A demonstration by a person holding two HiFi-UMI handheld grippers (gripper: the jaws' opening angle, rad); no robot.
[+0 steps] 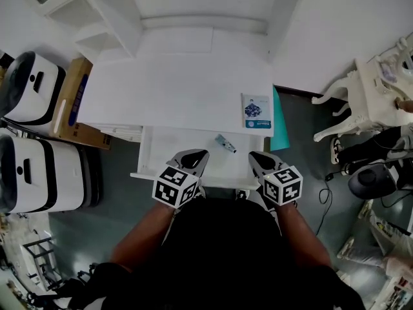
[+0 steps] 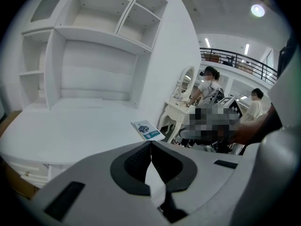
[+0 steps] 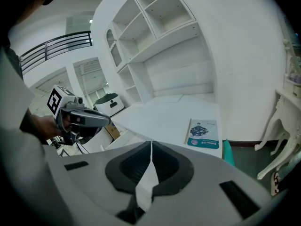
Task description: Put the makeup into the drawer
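Desk [image 1: 174,89] smooth, matt painted; booklet [image 1: 256,111] glossy paper; box [image 1: 84,132] cardboard; left tool [image 2: 151,146] matt plastic.

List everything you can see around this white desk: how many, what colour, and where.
White wooden desk with shelf unit: one, white, centre.
Open drawer: one, white, pulled out below the desk's front edge.
Small makeup tube: one, grey-teal, lying in the drawer.
Printed booklet: one, white and blue, desk's front right corner.
Flat teal thing: one, teal, against the desk's right side; too hidden to identify.
Cardboard box: one, brown, floor left of the desk.
Rounded machines: two, white and black, far left.
Ornate side table: one, white, right.
Left gripper: one, grey with marker cube, shut, empty, over the drawer.
Right gripper: one, grey with marker cube, shut, empty, over the drawer.
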